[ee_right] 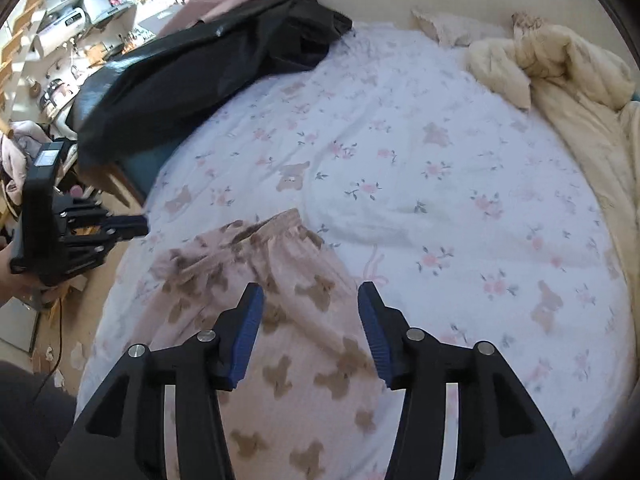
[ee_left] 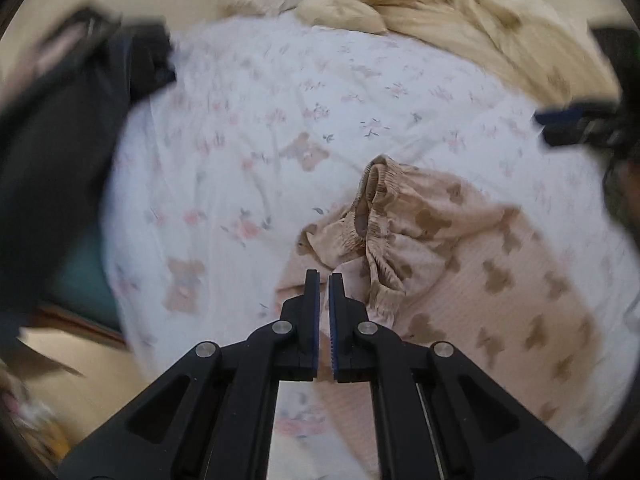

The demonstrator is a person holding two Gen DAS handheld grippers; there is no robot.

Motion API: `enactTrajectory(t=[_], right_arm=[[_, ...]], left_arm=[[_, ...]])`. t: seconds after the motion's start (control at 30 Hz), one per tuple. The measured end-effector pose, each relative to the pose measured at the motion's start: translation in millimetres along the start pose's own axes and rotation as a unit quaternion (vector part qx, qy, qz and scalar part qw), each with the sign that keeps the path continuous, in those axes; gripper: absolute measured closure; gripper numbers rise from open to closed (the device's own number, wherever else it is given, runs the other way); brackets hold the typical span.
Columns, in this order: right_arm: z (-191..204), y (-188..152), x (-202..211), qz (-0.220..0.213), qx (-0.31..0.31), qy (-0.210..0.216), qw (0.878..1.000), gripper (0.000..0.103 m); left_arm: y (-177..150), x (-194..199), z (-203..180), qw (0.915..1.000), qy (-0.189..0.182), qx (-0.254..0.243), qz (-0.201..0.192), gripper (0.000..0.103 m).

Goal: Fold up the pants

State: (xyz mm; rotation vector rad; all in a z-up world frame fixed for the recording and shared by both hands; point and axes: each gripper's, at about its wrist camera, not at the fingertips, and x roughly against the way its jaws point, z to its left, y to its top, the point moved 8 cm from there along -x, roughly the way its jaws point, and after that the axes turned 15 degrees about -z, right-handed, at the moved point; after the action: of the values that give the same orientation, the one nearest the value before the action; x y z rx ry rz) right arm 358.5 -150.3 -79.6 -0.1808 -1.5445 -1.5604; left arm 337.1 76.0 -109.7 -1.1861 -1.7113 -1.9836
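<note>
Pink pants [ee_left: 472,264] with brown bear print lie on the bed, the elastic waistband [ee_left: 376,216] bunched up at their far end. They also show in the right wrist view [ee_right: 288,320]. My left gripper [ee_left: 324,280] is shut and empty, hovering just above the pants near the waistband's left side. It also shows in the right wrist view [ee_right: 132,226], at the bed's left edge. My right gripper [ee_right: 310,300] is open and empty above the pants, below the waistband [ee_right: 264,228]. It also shows in the left wrist view [ee_left: 560,120] at the far right.
The bed has a white floral sheet [ee_right: 420,160]. A cream duvet [ee_right: 560,80] is heaped at the far right. A black garment [ee_right: 200,60] lies over the bed's far left corner. Floor and shelves [ee_right: 60,40] lie beyond the left edge.
</note>
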Motion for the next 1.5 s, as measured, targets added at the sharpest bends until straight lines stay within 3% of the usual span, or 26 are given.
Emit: enactTrajectory(t=[0.03,0.07,0.1,0.13,0.23,0.33,0.47,0.53,0.6,0.63,0.73,0.83,0.93,1.07,1.2,1.27,1.4,1.5], right_arm=[[-1,1,-9,0.004,0.002,0.001,1.0,0.052],[0,2,-26,0.012,0.014,0.007,1.0,0.052],[2,3,-41,0.02,0.034,0.007,0.999,0.052],[3,2,-57,0.03,0.059,0.008,0.998,0.052],[3,1,-101,0.052,0.076,0.027,0.995,0.052],[1,-1,-135,0.064,0.073,0.047,0.994,0.052],[10,-8,-171,0.089,0.054,0.107,0.989,0.052],[16,-10,-174,0.09,0.045,0.134,0.986,0.06],[22,-11,-171,0.087,0.056,0.152,0.983,0.087],[25,-12,-168,0.084,0.066,0.153,0.982,0.093],[29,-3,-150,0.052,0.093,0.152,0.983,0.096],[10,20,-129,-0.011,0.059,0.137,0.989,0.097],[-51,36,-120,-0.069,-0.035,0.048,0.996,0.097],[-91,9,-142,-0.024,-0.087,-0.028,0.995,0.097],[-95,-2,-147,-0.019,-0.104,-0.029,0.994,0.096],[-94,-2,-148,-0.016,-0.104,-0.025,0.994,0.096],[-97,-1,-151,-0.003,-0.098,-0.012,0.995,0.096],[-105,-3,-154,0.018,-0.109,-0.015,0.994,0.081]], left_arm=[[-1,-2,4,0.9998,-0.014,0.012,-0.004,0.075],[-4,-3,5,0.9997,-0.021,0.007,-0.006,0.048],[-9,-4,4,0.9995,-0.028,-0.01,-0.007,0.04],[-14,-4,1,0.9989,-0.035,-0.031,-0.009,0.037],[-31,-8,-2,0.9955,-0.045,-0.082,-0.007,0.037],[-45,-15,4,0.9964,-0.054,-0.066,0.004,0.037],[-55,-19,10,0.997,-0.058,-0.051,-0.003,0.037],[-57,-21,13,0.9971,-0.062,-0.043,-0.003,0.037],[-57,-22,18,0.9972,-0.062,-0.041,-0.009,0.037],[-56,-21,20,0.9972,-0.061,-0.04,-0.013,0.037],[-49,-19,33,0.9979,-0.056,-0.018,-0.028,0.037],[-37,-13,47,0.9971,-0.047,0.02,-0.056,0.037],[-31,-15,51,0.9961,-0.038,0.047,-0.065,0.037],[-25,-29,30,0.9961,-0.05,0.045,-0.057,0.037],[-7,-54,-2,0.9926,-0.095,0.062,-0.042,0.036],[5,-68,-14,0.9937,-0.093,0.046,-0.042,0.034],[20,-113,-32,0.9974,-0.061,-0.038,-0.01,0.03],[33,-124,-33,0.9965,-0.082,-0.013,-0.008,0.03]])
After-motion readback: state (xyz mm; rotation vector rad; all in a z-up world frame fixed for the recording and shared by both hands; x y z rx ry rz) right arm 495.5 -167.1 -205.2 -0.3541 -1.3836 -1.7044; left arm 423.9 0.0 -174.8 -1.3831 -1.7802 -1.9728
